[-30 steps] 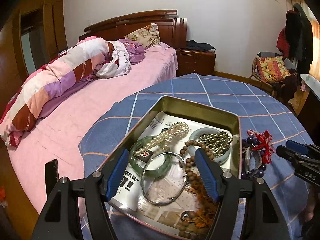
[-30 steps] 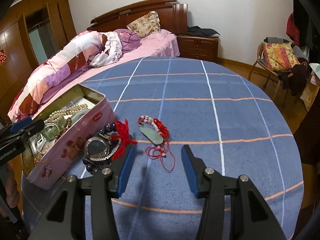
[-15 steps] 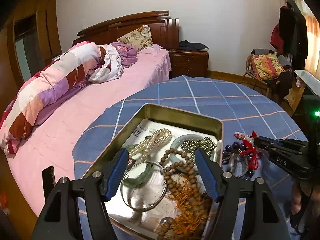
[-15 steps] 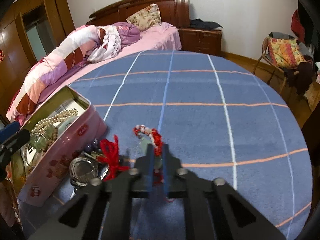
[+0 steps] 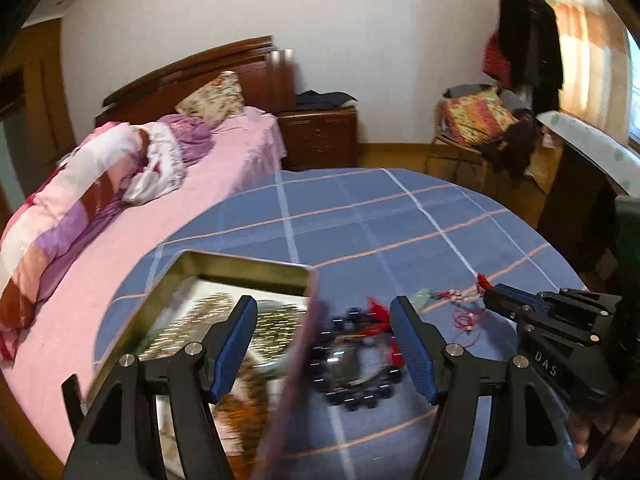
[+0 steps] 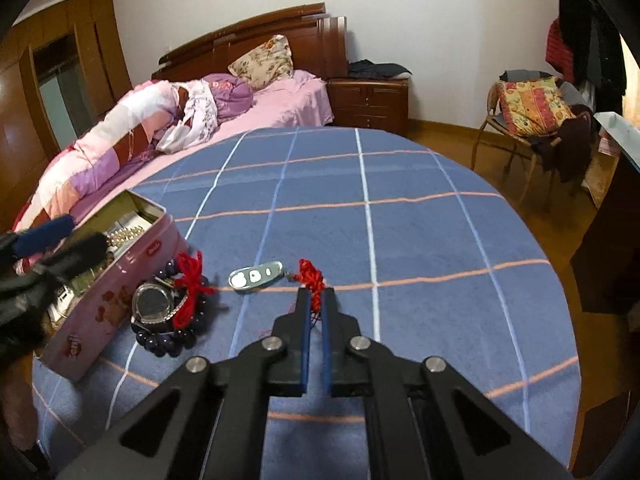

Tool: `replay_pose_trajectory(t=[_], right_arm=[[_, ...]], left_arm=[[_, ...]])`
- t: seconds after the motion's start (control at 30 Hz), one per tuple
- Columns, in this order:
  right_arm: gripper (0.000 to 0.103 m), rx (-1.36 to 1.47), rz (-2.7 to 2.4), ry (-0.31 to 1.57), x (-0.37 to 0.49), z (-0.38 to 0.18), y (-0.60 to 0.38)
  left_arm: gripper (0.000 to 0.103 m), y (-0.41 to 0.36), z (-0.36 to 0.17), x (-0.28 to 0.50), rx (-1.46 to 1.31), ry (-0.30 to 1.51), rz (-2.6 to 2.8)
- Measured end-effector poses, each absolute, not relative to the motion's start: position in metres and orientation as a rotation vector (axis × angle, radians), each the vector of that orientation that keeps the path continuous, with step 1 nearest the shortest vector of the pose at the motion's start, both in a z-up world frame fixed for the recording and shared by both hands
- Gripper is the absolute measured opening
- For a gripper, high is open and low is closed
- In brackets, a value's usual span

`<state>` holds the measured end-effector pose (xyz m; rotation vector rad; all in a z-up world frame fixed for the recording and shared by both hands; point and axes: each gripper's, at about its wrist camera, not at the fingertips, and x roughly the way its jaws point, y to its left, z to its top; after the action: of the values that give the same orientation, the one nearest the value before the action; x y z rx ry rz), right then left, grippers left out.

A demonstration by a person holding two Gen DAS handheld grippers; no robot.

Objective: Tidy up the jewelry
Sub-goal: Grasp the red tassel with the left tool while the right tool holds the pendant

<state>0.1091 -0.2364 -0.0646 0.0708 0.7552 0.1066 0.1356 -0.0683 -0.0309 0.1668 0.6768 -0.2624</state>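
A round table in a blue checked cloth bears a pink tin at left, dark beads with a watch beside it. The left gripper gapes wide, empty; the right gripper pinches a red-corded pendant

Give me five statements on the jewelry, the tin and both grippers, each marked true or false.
1. The right gripper is shut on the red cord of the pendant. True.
2. The left gripper is clamped on the tin's wall. False: its jaws stand open, holding nothing.
3. The watch lies inside the pink tin. False: it lies on the tablecloth beside the tin.
4. Dark beads ring the watch. True.
5. The tin has its lid on. False: it is open, with pearls showing inside.
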Motion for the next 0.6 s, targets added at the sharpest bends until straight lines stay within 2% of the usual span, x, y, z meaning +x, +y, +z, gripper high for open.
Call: replay_pose_trajectory(t=[0.27, 0.33, 0.4, 0.5, 0.6], right_arm=[[0.007, 0.085, 0.112, 0.735, 0.107, -0.064, -0.238], [0.007, 0.085, 0.117, 0.731, 0.107, -0.064, -0.238], [0.007, 0.087, 0.121, 0.72, 0.105, -0.062, -0.237], [0.007, 0.095, 0.129, 0.706, 0.099, -0.061, -0.239], [0.007, 0.106, 0.129, 0.692, 0.092, -0.06, -0.242]], left_arm=[[0.069, -0.105, -0.061, 0.152, 0.224, 0.763, -0.304], [0.054, -0.11, -0.067, 0.155, 0.236, 0.78, -0.313], [0.017, -0.115, -0.076, 0.16, 0.239, 0.827, -0.339], [0.007, -0.115, -0.082, 0.162, 0.221, 0.848, -0.358], [0.005, -0.112, -0.076, 0.153, 0.207, 0.821, -0.377]])
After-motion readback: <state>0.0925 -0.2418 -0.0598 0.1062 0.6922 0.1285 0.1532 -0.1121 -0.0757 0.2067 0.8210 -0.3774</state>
